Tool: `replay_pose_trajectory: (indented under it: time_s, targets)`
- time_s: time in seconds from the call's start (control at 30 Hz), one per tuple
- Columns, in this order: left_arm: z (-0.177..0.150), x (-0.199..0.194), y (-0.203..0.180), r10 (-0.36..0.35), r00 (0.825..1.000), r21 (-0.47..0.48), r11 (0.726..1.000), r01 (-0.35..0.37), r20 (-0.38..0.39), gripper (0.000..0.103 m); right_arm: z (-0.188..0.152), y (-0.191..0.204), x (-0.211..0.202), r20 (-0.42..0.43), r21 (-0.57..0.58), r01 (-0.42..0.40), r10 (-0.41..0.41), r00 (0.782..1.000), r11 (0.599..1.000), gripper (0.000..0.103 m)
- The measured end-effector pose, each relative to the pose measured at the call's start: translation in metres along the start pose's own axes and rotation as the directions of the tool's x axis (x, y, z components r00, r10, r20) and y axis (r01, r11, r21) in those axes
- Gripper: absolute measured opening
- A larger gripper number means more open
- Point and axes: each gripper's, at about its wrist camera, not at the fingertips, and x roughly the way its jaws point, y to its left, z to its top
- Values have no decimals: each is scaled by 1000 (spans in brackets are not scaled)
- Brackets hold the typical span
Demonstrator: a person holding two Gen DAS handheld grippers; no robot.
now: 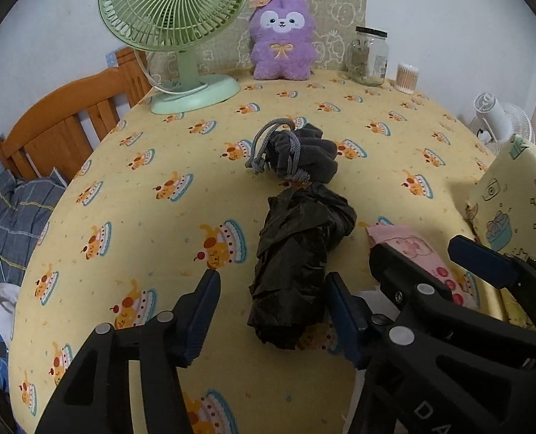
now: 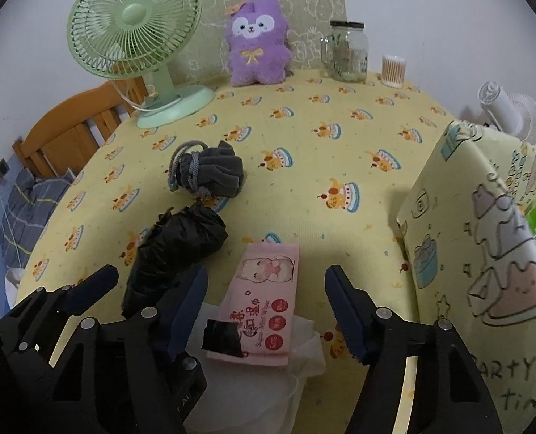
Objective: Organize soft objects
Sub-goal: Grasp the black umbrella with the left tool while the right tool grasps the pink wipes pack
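While the left gripper (image 1: 271, 311) hangs low over the yellow tablecloth (image 1: 152, 195), its jaws stand wide apart with the near end of the crumpled black plastic bag (image 1: 296, 267) lying between them, touched by neither finger as far as can be seen. Just beyond the bag sits the grey drawstring pouch (image 1: 304, 155), and the purple plush toy (image 1: 282, 39) stands at the far edge beside the green fan (image 1: 175, 32) and a glass jar (image 1: 369, 56).

From the right wrist view, the right gripper (image 2: 266, 311) is likewise spread open, holding nothing, with the pink wet wipes pack (image 2: 264, 303) lying flat between its fingers. The black bag rests to the pack's left, and a patterned fabric box (image 2: 477, 238) stands at the right.
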Motion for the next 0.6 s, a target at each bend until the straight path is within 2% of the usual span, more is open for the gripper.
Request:
replay_pose_trajectory:
  time_s: [0.1, 0.27, 0.33, 0.4, 0.6]
  targets:
    - [1, 1, 1, -13, 1000, 2, 1000, 13, -1, 55, 0, -1, 6, -12, 8, -5, 5, 1000, 1000, 69]
    - [0, 0, -1, -27, 1000, 8, 1000, 27, 1, 48, 1, -1, 10, -18, 10, -7, 7, 1000, 1000, 60]
    - [0, 0, -2, -42, 999, 10, 999, 42, 0, 41, 1, -1, 11, -18, 9, -3, 4, 1000, 1000, 51]
    - [0, 0, -3, -56, 998, 16, 998, 56, 0, 34, 2, -2, 12, -23, 14, -5, 5, 1000, 1000, 46]
    - [-1, -3, -4, -60, 998, 16, 998, 60, -2, 21, 0, -3, 10, -23, 21, 1, -1, 1000, 1000, 44]
